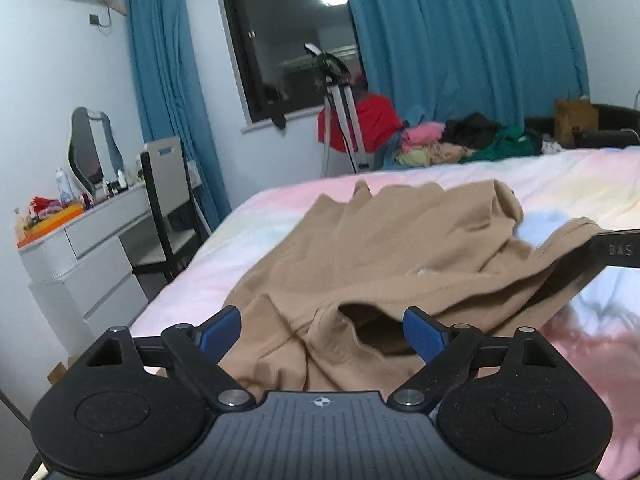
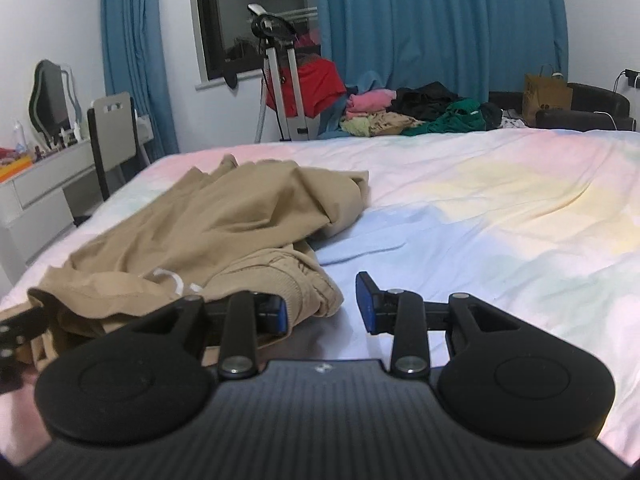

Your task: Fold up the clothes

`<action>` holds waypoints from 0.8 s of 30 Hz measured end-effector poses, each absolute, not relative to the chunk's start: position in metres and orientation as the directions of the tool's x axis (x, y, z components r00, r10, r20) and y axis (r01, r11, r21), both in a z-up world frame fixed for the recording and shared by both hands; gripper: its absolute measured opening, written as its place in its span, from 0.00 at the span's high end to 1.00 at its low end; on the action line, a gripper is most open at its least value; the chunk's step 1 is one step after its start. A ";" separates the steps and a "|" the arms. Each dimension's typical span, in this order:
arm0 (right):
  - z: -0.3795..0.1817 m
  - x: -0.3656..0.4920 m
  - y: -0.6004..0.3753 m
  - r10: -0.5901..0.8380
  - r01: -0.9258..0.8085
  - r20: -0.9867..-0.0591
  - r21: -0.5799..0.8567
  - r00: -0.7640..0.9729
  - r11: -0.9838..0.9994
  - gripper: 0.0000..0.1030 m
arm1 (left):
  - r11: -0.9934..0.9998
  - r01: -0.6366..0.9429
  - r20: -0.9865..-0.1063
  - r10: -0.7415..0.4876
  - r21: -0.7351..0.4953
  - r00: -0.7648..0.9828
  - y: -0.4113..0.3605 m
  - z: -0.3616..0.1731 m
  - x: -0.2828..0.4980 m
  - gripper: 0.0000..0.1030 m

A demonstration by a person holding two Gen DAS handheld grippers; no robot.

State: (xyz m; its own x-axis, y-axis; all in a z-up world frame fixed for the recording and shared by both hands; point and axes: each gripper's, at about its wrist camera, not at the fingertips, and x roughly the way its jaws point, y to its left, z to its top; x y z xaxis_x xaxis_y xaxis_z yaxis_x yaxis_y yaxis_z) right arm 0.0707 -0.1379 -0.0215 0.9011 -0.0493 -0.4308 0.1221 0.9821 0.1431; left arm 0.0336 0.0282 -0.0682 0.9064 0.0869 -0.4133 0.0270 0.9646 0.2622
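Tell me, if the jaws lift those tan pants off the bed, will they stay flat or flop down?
Probably flop: the tan pants lie rumpled in soft folds on the bed. They likely won't slide away, since cloth tends to cling to bedding.

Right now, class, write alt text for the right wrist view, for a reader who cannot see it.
An open right gripper reaches over a crumpled tan garment on a bed with a pastel sheet, its left finger tucked under the cloth's near edge. Behind lie a pile of clothes, blue curtains and a dark window.
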 end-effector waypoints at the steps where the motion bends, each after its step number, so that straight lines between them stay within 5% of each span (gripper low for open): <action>1: -0.021 0.070 -0.138 -0.054 0.125 -0.424 0.141 0.904 0.982 0.65 | 0.964 0.018 -0.410 0.095 0.264 0.907 0.026 -0.070 0.037 0.12; 7: -0.018 0.066 -0.140 -0.085 0.145 -0.382 0.130 0.920 0.981 0.65 | 0.946 -0.124 -0.492 0.264 0.299 0.829 0.039 -0.092 0.073 0.13; 11: -0.026 0.073 -0.143 -0.133 0.184 -0.428 0.080 0.894 0.980 0.43 | 0.944 -0.237 -0.499 0.322 0.228 0.805 0.066 -0.084 0.070 0.13; 17: -0.052 0.095 -0.136 -0.014 0.041 -0.665 0.025 0.746 0.999 0.41 | 0.923 -0.343 -0.331 0.384 0.176 0.862 0.075 -0.057 0.046 0.12; 22: -0.033 0.081 -0.139 -0.062 0.101 -0.598 0.032 0.799 0.994 0.40 | 0.926 -0.347 -0.244 0.375 0.149 0.895 0.069 -0.039 0.036 0.11; 24: -0.011 0.071 -0.151 -0.117 0.190 -0.506 0.096 0.854 0.977 0.28 | 0.931 -0.345 -0.209 0.363 0.117 0.908 0.069 -0.029 0.031 0.10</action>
State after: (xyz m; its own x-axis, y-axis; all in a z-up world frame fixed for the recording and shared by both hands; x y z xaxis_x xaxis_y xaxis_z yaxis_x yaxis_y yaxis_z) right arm 0.0711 -0.1510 -0.0113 0.8545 -0.1166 -0.5063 0.1901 0.9771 0.0958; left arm 0.0309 0.0688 -0.0293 0.9080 0.3630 -0.2091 -0.3454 0.9312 0.1169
